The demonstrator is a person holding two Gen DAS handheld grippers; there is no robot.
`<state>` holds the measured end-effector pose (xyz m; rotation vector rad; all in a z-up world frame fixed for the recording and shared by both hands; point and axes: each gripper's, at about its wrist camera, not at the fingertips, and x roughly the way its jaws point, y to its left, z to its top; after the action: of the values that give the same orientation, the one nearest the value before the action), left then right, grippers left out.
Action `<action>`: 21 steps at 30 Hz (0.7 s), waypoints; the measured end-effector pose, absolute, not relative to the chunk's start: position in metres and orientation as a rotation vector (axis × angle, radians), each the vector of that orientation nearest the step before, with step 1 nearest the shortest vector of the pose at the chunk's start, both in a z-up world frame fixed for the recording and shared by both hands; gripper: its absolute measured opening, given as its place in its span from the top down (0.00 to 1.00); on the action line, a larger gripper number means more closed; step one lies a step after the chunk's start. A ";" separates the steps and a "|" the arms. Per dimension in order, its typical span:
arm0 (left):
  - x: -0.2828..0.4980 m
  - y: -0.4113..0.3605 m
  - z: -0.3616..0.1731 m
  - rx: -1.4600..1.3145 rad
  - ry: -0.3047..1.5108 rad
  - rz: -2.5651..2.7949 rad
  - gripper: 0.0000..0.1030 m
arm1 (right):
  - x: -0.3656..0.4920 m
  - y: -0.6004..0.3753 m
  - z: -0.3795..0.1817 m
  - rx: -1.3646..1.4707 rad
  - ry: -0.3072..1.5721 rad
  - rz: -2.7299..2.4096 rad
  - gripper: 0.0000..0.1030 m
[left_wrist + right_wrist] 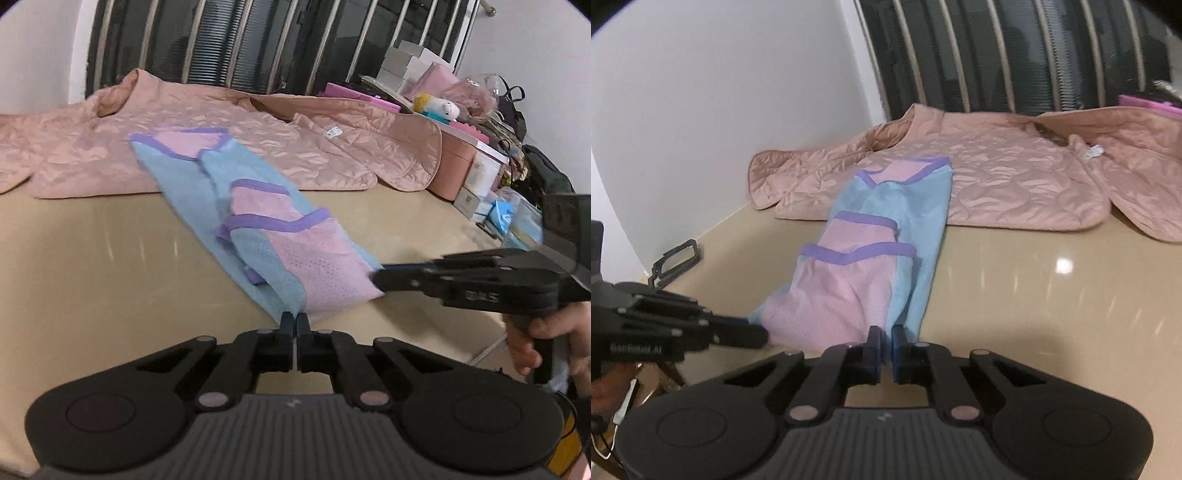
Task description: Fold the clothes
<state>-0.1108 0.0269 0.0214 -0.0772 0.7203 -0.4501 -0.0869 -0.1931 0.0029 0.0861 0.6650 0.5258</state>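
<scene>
While both pinch the mesh garment (258, 236) hem, left gripper (296, 318) closed, right gripper (885, 334) seemingly too.

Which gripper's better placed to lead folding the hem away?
Left, slightly: left gripper sits shut on the near corner of the garment; right gripper pinches the hem inboard of its corner, jaws less tight.
</scene>
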 end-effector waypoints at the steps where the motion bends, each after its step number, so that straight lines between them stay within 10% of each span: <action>1: -0.117 0.034 0.024 -0.071 0.726 -0.450 0.99 | -0.099 -0.189 0.004 0.102 0.664 0.527 0.95; 5: -0.161 0.059 0.031 0.032 0.708 -0.488 0.98 | -0.150 -0.170 0.012 0.132 0.661 0.589 0.95; 8: -0.180 0.078 0.037 0.082 0.676 -0.504 0.76 | -0.177 -0.163 0.024 0.006 0.589 0.684 0.89; 11: -0.187 0.083 0.044 0.091 0.619 -0.544 0.57 | -0.191 -0.156 0.031 -0.121 0.495 0.743 0.47; 21: -0.188 0.056 0.015 0.279 0.564 -0.581 0.56 | -0.181 -0.146 0.004 -0.212 0.488 0.843 0.51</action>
<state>-0.1876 0.0564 0.0149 0.2794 0.5641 -0.5811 -0.1812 -0.1456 0.0042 -0.2120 0.4877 0.8434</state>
